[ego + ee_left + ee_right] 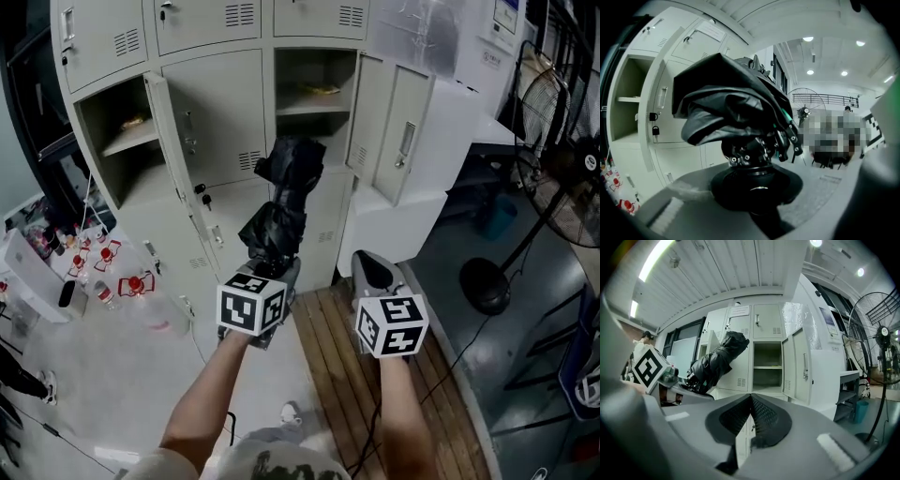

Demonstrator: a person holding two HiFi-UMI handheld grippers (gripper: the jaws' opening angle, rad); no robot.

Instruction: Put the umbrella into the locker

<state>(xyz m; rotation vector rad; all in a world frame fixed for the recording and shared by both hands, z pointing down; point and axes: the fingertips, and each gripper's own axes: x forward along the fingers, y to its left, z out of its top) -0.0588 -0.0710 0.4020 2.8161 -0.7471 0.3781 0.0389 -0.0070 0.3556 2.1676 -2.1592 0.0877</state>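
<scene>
A folded black umbrella (286, 187) juts up and forward from my left gripper (274, 264), which is shut on its handle end. In the left gripper view the umbrella (731, 103) fills the middle, its base clamped between the jaws of the left gripper (757, 187). It points toward the grey lockers, where one compartment (314, 103) stands open with a shelf inside. Beside it, my right gripper (373, 272) is shut and holds nothing; in the right gripper view its jaws meet at the tips of the right gripper (751, 401), with the umbrella (715, 362) off to the left.
A second locker (122, 141) stands open at the left, its door (169, 141) swung out. The middle locker's door (403, 131) hangs open to the right. Bottles (103, 272) litter the floor at left. A standing fan (572, 187) and its base (486, 281) are at right; wooden slats (337, 375) lie underfoot.
</scene>
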